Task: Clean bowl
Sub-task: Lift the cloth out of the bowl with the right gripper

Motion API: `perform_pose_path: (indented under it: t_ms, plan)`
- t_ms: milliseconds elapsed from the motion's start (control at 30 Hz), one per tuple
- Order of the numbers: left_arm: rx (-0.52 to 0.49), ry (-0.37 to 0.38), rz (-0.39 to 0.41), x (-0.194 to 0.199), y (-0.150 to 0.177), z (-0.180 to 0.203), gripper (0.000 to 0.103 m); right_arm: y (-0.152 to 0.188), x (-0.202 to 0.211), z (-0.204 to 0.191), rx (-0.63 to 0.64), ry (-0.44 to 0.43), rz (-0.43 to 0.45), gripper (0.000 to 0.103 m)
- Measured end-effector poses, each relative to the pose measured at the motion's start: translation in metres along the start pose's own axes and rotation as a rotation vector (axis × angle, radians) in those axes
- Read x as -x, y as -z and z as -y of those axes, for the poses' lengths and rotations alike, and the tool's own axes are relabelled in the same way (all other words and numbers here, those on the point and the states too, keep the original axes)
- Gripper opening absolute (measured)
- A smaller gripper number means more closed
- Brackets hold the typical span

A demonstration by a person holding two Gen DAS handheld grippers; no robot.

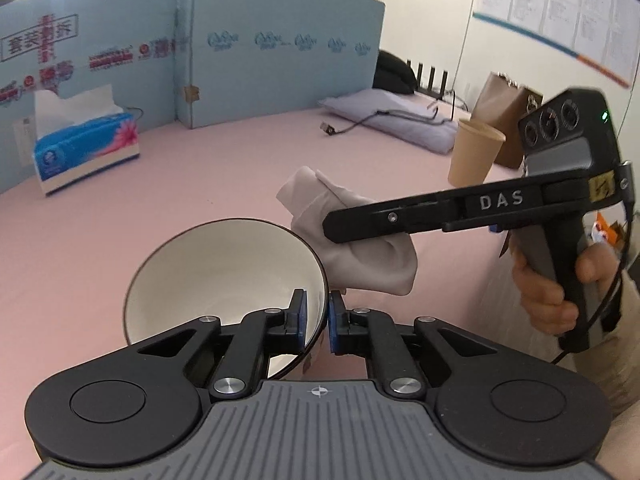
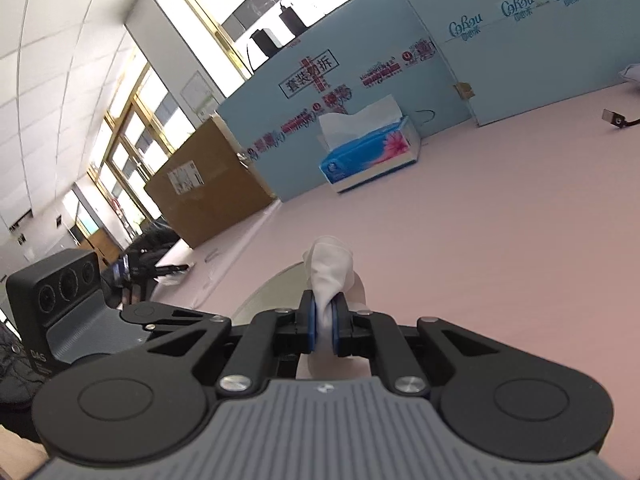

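A white bowl with a dark rim is tilted above the pink table, its inside facing the left wrist camera. My left gripper is shut on the bowl's right rim, one blue pad inside and one outside. From the right, my right gripper reaches in, shut on a crumpled white cloth that hangs just beyond the bowl's right edge. In the right wrist view the right gripper pinches the cloth between its blue pads. Below it shows a pale arc of the bowl. A hand grips the right handle.
A blue tissue box stands at the back left before blue foam panels. At the back right are a paper cup, a brown bag, a folded grey cloth and a cable. A cardboard box stands past the table's left end.
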State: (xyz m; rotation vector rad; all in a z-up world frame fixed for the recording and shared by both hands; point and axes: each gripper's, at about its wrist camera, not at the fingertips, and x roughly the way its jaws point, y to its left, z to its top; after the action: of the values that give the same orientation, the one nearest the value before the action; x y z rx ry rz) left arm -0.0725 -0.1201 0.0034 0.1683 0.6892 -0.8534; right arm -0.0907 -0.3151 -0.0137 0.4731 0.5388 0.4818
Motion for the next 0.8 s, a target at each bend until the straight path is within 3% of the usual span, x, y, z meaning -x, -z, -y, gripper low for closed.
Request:
perform_pose_path:
  t_ms: [433, 800]
  plan:
    - [0.038, 0.033, 0.026, 0.018, 0.016, -0.006, 0.015, 0.01, -0.011, 0.009, -0.19, -0.156, 0.01, 0.011]
    - [0.025, 0.027, 0.013, 0.017, 0.022, 0.0, 0.016, -0.005, -0.041, 0.032, -0.315, -0.193, 0.028, 0.012]
